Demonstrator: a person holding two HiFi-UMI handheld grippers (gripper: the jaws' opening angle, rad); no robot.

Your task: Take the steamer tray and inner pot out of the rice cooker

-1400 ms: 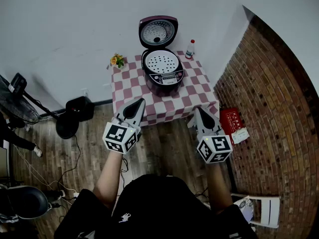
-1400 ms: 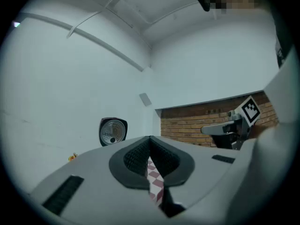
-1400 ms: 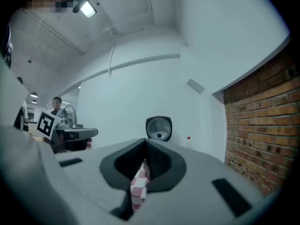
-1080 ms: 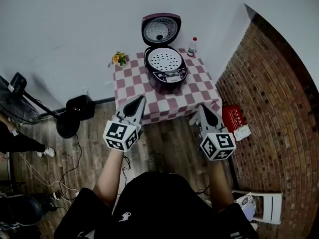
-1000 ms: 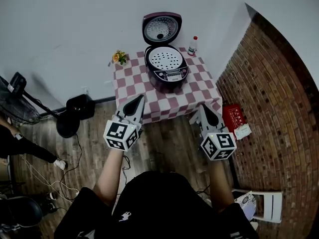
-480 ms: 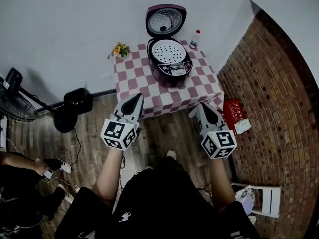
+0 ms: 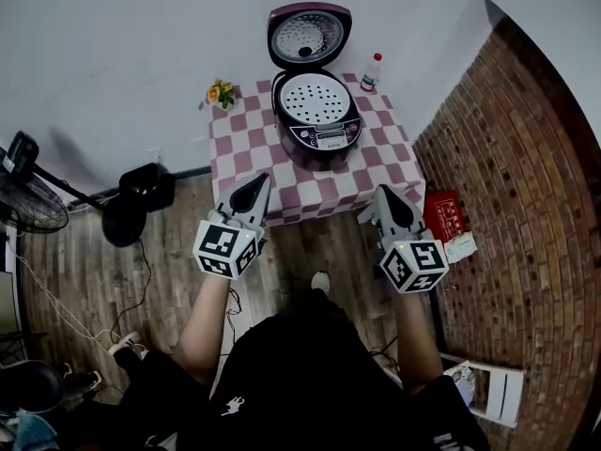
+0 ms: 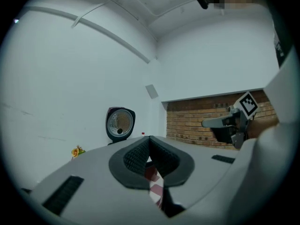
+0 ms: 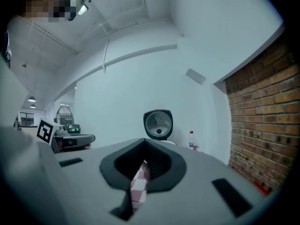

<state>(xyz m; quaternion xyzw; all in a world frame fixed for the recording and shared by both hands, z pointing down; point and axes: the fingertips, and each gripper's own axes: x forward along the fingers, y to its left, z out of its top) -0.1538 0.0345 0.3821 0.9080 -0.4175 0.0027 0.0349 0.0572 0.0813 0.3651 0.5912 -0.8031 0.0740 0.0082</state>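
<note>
Looking down, we see the dark purple rice cooker in the upper middle of the frame on a checked table, its lid swung up and the white steamer tray, dotted with small holes, seated in its mouth. We hold the left gripper and the right gripper at the table's near edge, apart from the cooker, each with its jaws pressed together on nothing.

The steamer tray covers the rice cooker opening, so I can't see any inner pot beneath. In both gripper views my own jaws hide the cooker's body. The bottle label is too small to read.
</note>
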